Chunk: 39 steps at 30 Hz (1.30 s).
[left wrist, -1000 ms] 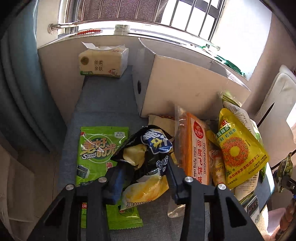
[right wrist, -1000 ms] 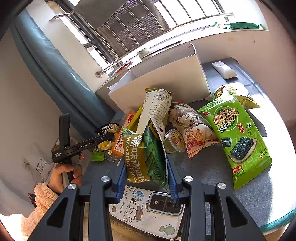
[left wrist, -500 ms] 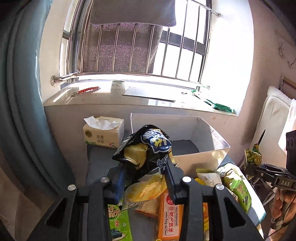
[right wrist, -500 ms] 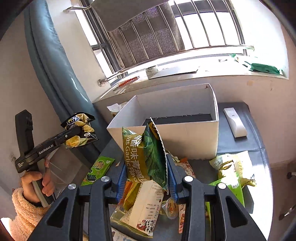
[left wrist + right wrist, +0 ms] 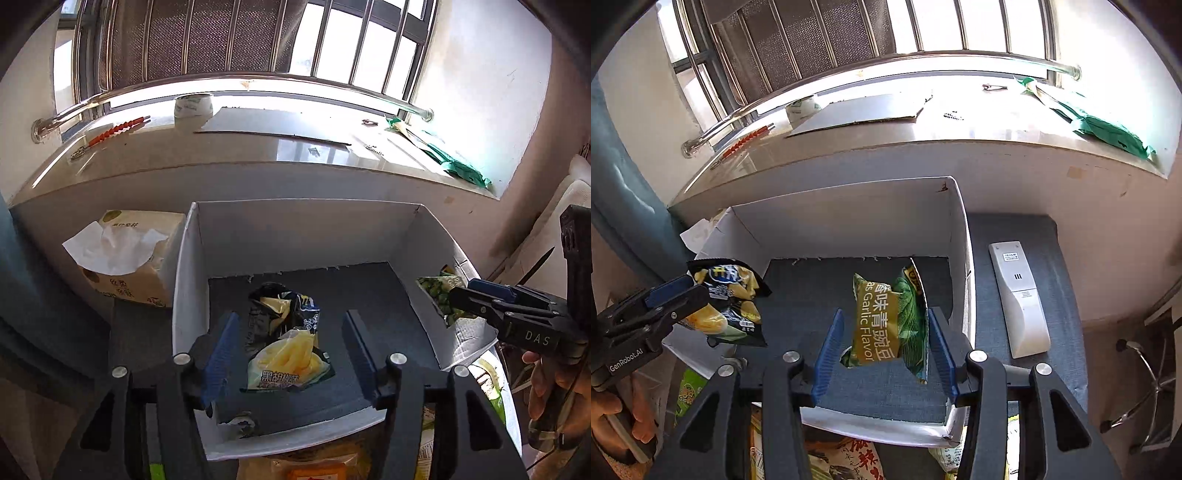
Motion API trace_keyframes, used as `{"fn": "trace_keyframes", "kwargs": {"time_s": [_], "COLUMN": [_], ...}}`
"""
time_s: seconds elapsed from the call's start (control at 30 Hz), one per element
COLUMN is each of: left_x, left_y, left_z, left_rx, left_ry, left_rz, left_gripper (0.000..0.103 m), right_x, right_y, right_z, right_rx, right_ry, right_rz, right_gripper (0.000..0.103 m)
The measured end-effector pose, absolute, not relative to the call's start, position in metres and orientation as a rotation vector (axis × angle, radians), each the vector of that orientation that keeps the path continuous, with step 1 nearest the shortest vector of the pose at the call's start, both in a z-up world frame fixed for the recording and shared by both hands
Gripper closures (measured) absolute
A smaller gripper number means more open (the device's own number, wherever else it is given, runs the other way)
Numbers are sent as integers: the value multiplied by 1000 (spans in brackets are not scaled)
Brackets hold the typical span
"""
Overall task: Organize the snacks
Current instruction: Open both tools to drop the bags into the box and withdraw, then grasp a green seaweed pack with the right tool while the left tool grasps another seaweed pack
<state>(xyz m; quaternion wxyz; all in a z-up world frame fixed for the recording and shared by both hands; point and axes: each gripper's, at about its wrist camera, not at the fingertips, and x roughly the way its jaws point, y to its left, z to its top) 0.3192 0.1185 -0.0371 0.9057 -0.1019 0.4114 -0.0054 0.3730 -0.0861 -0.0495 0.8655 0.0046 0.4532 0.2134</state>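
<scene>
So on the far left there's a tissue pack (image 5: pixel 125 254) parked beside the white cardboard box (image 5: pixel 186 280), just sitting against the wall under the windowsill, not part of the sorting as far as I can tell. The box is the target for the snacks, open top, dark bottom. The left gripper (image 5: pixel 288 354) hangs over the box's left half and its jaws have just been opening; they stand wide apart now with the black-and-yellow chip bag (image 5: pixel 286 339) between them but the pads don't look pressed on it, so I'd say it's dropping or already lying on the box floor. Honestly hard to tell which, since the right wrist view shows the same bag (image 5: pixel 729 306) right at that gripper's tip, looking like it's in mid-air. Moving right, the right gripper (image 5: pixel 882 354) is over the box's right half, jaws also just been opening, blue pads clear of the green garlic pea bag (image 5: pixel 886 325) that sits between them, apparently let go above the box floor. Both are held over the box so the bags fall inside and not on the table. Right of the box a white remote (image 5: pixel 1017 299) lies on the blue-grey tabletop (image 5: pixel 1060 258). The remaining snacks are mostly cut off below the box's near wall, only scraps of packaging show, so I can't say how many are left.
</scene>
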Motion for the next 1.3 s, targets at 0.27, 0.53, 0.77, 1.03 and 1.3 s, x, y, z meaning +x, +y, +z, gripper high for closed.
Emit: {"fn": "trace_keyframes", "kwargs": {"time_s": [0.27,0.53,0.77,1.03,1.3], "left_x": [265,159,83,50,40], "left_y": [123,140,117,85,88], "left_z": [-1,7,-33,-84,-93], "left_rx": [-146,-173,-208,-230,-249], "left_ry": [676,545,570,645,670], "left_rz": [-12,2,26,30,41], "left_gripper": [0,0,0,0,0], "right_x": [332,248,175,120,125], "right_y": [-105,-146,-174,-197,-215], "right_z": [-15,-2,-38,-106,-117], "right_rx": [32,150,198,168,-17], "right_ry": [812,733,720,837,803], "right_rz": [543,657,650,590,476], "right_gripper": [0,0,0,0,0]}}
